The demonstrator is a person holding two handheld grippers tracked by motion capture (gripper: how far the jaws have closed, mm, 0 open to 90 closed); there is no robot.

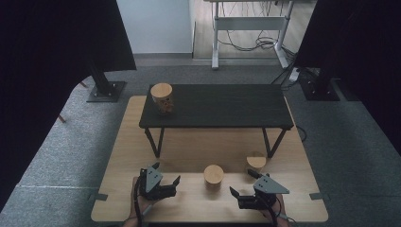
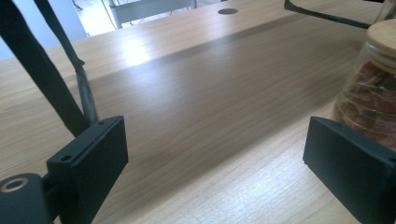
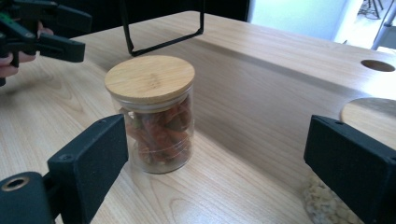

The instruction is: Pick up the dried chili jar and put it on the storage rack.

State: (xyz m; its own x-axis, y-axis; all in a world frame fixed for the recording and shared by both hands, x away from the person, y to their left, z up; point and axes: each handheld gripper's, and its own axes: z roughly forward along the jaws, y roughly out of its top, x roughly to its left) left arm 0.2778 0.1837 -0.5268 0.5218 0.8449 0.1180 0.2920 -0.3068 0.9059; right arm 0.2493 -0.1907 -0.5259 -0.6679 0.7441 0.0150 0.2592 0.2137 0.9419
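Three glass jars with bamboo lids are in view. One jar stands on the left end of a black low shelf. A second jar, holding reddish-orange pieces, stands on the wooden table between my grippers. The third jar, with pale grains, stands to its right. My left gripper is open to the left of the middle jar. My right gripper is open to that jar's right, with both jars ahead of its jaws. Nothing lies between either pair of jaws.
The black shelf stands on thin black legs over the back half of the wooden table. A cable hole is set in the tabletop. Grey carpet, black stands and a desk frame surround the table.
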